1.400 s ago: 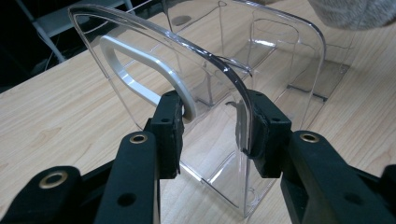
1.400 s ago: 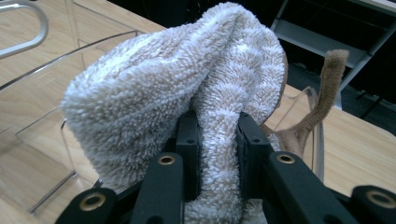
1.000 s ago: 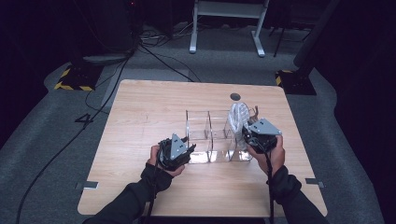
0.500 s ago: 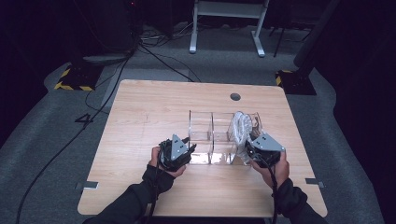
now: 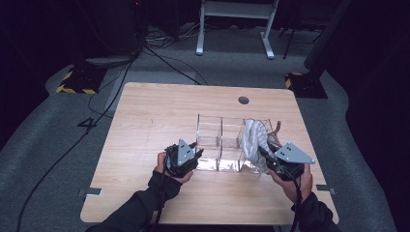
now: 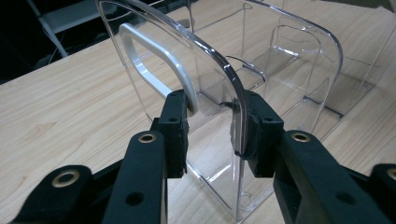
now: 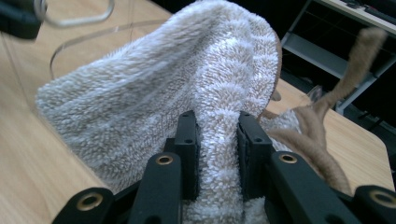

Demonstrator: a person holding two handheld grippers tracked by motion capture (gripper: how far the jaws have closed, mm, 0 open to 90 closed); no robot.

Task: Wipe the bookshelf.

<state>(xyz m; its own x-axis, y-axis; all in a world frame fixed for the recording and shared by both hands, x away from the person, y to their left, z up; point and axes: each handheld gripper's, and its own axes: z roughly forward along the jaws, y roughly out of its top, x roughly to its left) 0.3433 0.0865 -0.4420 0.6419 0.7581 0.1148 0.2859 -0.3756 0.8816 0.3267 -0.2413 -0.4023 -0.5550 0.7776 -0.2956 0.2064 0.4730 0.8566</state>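
Steadying clear organiser (image 5: 220,145) wall, left claw (image 6: 215,126) just closing around it; right claw (image 7: 217,140) clamped on fluffy towel (image 7: 187,84), best lowered straight into end compartment.

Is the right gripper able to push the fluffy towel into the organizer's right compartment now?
Probably yes: the right gripper grips the fluffy towel, already hanging in the clear organizer's right end, steadied by the left gripper.

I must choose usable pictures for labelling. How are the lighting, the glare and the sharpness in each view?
High view: wooden table evenly lit, surroundings dark, clear organizer faint. Left gripper view: sharp, with bright glare along the organizer's curved edge. Right gripper view: fluffy towel near the jaws fairly sharp, background and brown strap blurred.
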